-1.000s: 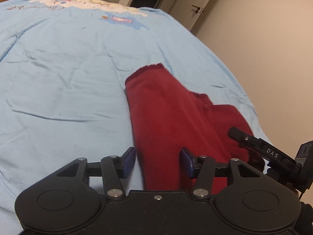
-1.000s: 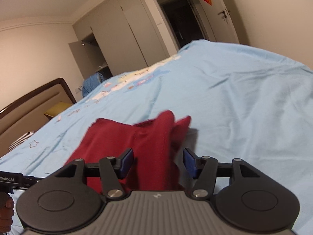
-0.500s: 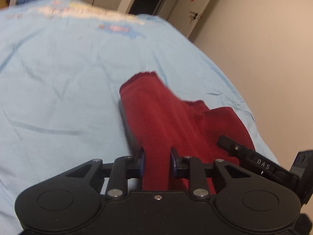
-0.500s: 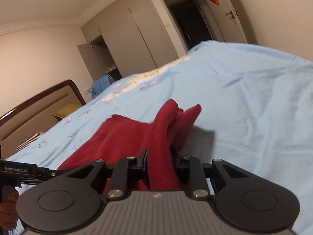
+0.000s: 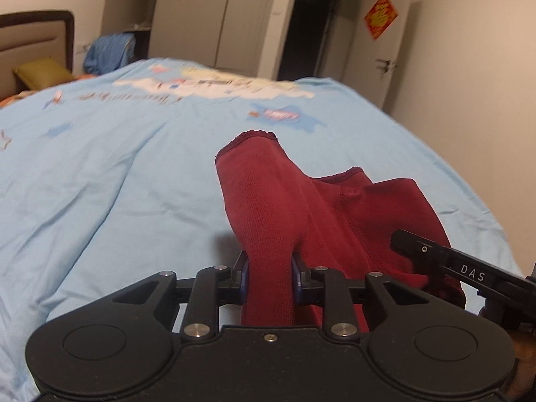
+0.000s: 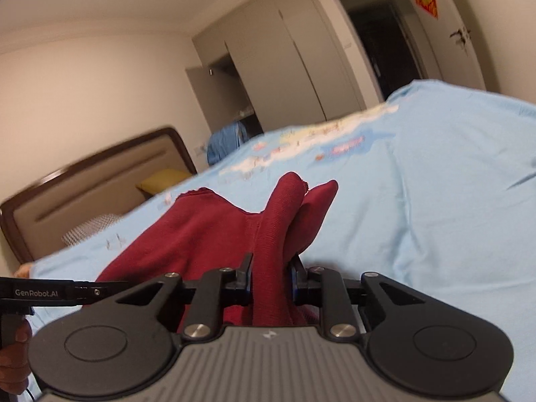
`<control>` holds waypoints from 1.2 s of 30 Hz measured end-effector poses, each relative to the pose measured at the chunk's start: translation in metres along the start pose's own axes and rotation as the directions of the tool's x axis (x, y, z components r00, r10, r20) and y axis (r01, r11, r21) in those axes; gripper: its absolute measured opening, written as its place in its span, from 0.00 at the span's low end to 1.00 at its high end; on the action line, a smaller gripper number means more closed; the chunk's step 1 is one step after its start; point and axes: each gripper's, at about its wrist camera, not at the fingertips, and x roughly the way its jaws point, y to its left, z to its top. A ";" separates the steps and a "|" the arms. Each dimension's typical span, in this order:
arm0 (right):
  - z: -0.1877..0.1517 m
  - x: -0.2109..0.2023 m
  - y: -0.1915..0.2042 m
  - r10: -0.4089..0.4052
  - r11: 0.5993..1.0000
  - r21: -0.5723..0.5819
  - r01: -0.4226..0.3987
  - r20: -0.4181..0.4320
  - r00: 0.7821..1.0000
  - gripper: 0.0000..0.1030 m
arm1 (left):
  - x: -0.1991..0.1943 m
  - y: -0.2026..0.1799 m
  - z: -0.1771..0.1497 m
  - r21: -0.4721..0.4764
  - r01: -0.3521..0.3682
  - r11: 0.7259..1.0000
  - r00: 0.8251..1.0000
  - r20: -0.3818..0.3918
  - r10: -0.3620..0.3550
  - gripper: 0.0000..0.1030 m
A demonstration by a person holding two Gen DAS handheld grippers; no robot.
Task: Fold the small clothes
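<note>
A small dark red knit garment (image 5: 321, 207) is held up off the light blue bedspread (image 5: 117, 174). My left gripper (image 5: 269, 273) is shut on one near corner of it, and the cloth rises between its blue pads. The other gripper's black body (image 5: 469, 268) shows at the right edge of the left wrist view. In the right wrist view the red garment (image 6: 214, 231) hangs between both tools. My right gripper (image 6: 270, 279) is shut on its other near corner. The left gripper's handle (image 6: 43, 292) pokes in from the left there.
The bedspread (image 6: 435, 201) carries a cartoon print (image 5: 214, 87) further off. A brown headboard (image 6: 87, 181), a yellow pillow (image 5: 42, 70) and a blue bundle of cloth (image 5: 109, 52) lie beyond. Wardrobe doors (image 6: 284, 57) and a dark doorway (image 5: 311, 30) stand at the back.
Both grippers went from open to shut on the garment's near corners, then lifted it off the bed. The views tilted up towards the room.
</note>
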 end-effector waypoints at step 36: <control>-0.049 -0.160 0.038 -0.163 0.974 -0.124 0.190 0.195 0.967 1.00 | -0.123 -0.010 -0.073 -0.078 -0.180 0.980 0.969 0.157 0.191 0.99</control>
